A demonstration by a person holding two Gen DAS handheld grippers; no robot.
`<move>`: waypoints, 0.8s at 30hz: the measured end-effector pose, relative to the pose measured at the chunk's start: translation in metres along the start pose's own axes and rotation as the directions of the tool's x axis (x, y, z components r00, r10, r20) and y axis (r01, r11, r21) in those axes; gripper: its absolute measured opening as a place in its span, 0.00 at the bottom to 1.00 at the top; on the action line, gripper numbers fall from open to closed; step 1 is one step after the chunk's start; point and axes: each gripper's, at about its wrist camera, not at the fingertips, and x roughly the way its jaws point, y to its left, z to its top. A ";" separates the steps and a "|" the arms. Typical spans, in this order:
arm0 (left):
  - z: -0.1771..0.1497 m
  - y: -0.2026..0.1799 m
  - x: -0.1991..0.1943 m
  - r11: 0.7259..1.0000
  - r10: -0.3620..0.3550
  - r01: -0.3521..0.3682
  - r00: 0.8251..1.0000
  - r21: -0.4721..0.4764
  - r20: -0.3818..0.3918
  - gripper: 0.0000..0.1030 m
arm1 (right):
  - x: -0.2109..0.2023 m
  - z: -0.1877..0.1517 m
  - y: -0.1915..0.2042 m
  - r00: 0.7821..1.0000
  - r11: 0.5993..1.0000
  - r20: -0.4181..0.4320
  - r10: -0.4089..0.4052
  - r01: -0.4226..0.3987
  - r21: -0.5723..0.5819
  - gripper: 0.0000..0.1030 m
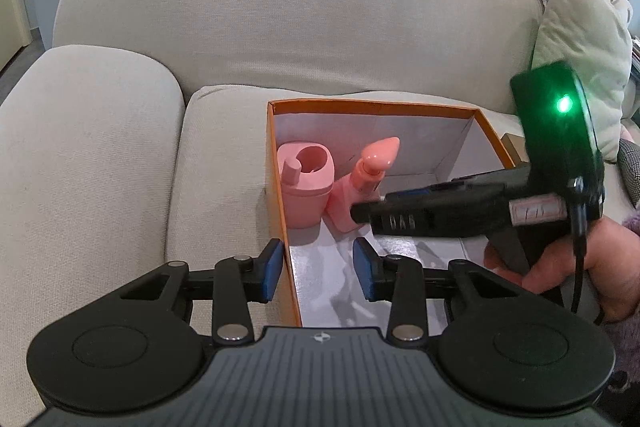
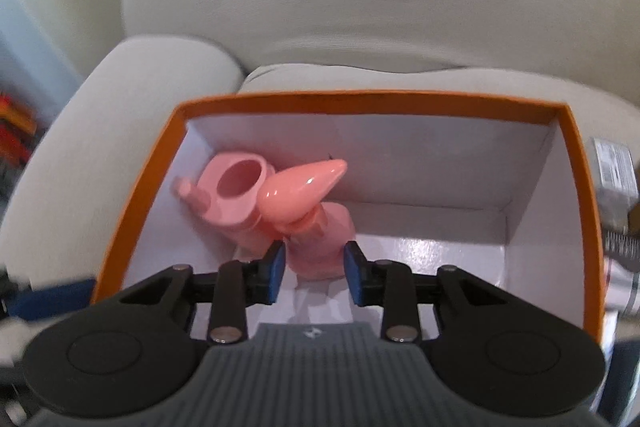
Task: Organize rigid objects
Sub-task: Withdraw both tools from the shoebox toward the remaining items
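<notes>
Inside the orange box point(image 2: 120, 227) on the sofa point(image 1: 120, 167), right gripper point(image 2: 314, 267) stands narrow astride the pink bottle point(image 2: 320, 251), pads seemingly apart; a nudge could topple it onto the pink container point(image 2: 236, 195). Left gripper point(image 1: 316, 267) straddles the box wall, unclamped.

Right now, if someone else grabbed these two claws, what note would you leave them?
Left claw: open, straddling the box's left wall, not squeezing it.
Right claw: around the bottle's base inside the box; I cannot tell whether it squeezes.
Done: cup and bottle sit in the box's far-left corner, the bottle tilted.
Left: probably back off the bottle, then fetch the carton lying outside the box's right side.
</notes>
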 end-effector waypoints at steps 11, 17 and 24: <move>0.000 0.000 0.000 1.000 -0.001 0.001 1.000 0.000 0.000 0.42 | 0.009 -0.007 0.004 0.999 0.998 -0.038 -0.005 0.002 -0.064 0.10; 0.000 0.002 -0.001 1.000 -0.007 0.007 1.000 -0.009 0.002 0.42 | 0.014 -0.005 0.014 0.999 0.995 -0.018 0.030 -0.032 -0.099 0.10; -0.001 0.000 -0.001 1.000 -0.003 0.003 1.000 -0.003 0.006 0.42 | 0.006 -0.006 0.004 0.997 0.963 0.006 -0.079 0.078 -0.258 0.13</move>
